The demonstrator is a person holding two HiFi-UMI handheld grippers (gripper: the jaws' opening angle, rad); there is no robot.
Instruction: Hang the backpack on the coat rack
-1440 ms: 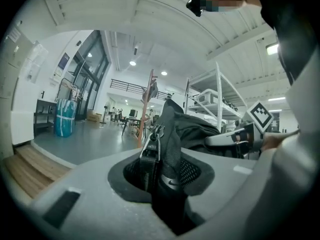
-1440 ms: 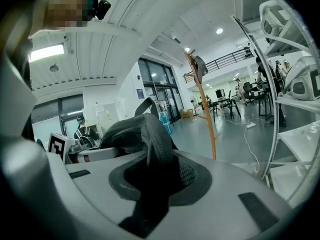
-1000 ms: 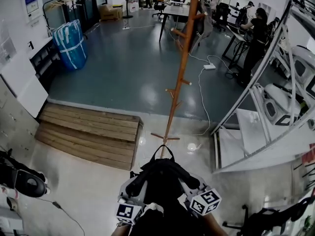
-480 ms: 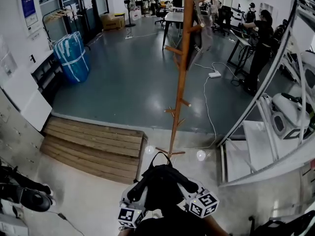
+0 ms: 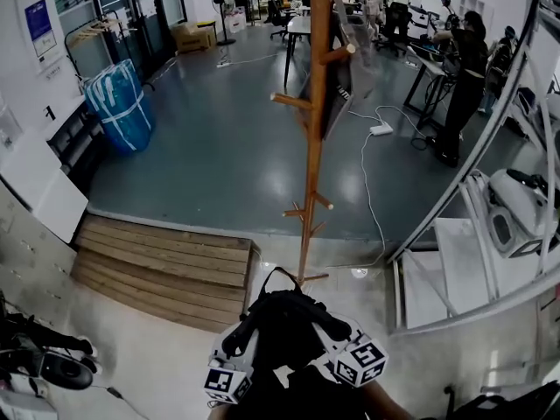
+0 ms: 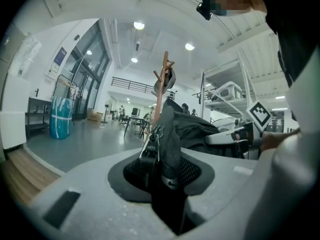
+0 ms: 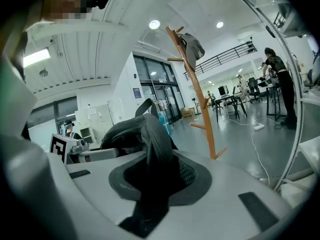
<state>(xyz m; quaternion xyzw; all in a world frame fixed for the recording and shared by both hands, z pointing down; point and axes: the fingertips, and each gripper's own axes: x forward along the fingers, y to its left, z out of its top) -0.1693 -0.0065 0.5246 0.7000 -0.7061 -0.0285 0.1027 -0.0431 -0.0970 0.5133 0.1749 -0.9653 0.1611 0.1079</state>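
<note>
- The black backpack [image 5: 284, 326] sits at the near edge of the head view, carried between the two grippers, with its top loop pointing toward the foot of the coat rack [image 5: 311, 147].
- The left gripper [image 5: 245, 326] is clamped on the backpack's left side. In its own view the jaws pinch a dark strap with a buckle.
- The right gripper [image 5: 331, 324] is clamped on the right side, its jaws closed around a padded shoulder strap.
- The wooden coat rack stands upright just beyond the backpack, apart from it, where the pale floor meets the grey floor.
- A grey item [image 5: 346, 73], perhaps a jacket or a bag, hangs from the rack's upper pegs; the view is too small to tell which.
- A low wooden platform [image 5: 162, 252] lies left of the rack's foot.
- A blue wrapped bundle [image 5: 122, 103] stands far left.
- A person [image 5: 459, 68] stands at desks far right, and a white power strip [image 5: 381, 129] lies on the floor near them.
</note>
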